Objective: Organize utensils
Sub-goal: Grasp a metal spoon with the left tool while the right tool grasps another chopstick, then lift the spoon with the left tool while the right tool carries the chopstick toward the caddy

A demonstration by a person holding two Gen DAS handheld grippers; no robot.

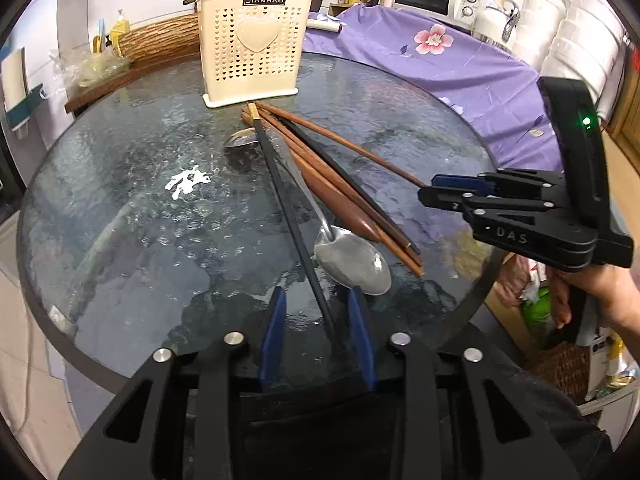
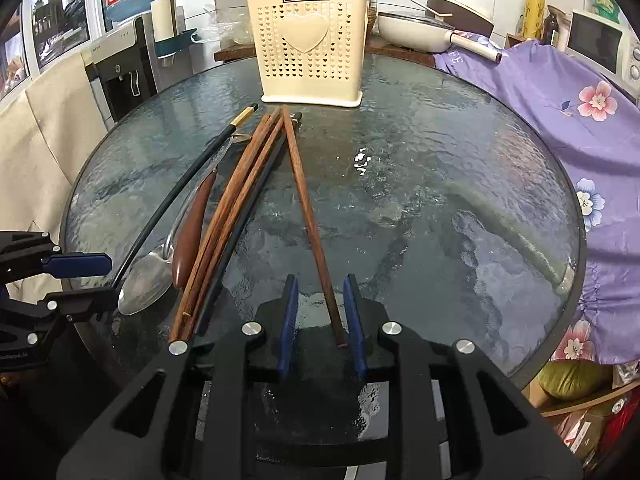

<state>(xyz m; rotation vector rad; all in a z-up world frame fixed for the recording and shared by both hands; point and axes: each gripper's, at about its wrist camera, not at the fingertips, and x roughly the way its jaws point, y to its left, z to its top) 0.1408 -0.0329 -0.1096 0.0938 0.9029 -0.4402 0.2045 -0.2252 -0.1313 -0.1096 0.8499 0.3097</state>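
Where fingers [image 2: 290,320] gape, brown chopstick [image 2: 308,208] lies between.

Round glass table [image 1: 120,208]: cream perforated utensil holder [image 1: 251,50] upright at far side; chopsticks [image 1: 344,196] and metal spoon [image 1: 352,264] lying between holder and left gripper [image 1: 318,312].

You can read "JIANHAO" on a black plate at the top of the cream holder [image 1: 251,46]. Right of the holder, the right gripper [image 1: 430,190] shows "DAS" on its black body. Other labels behind the holder are too blurred to read.
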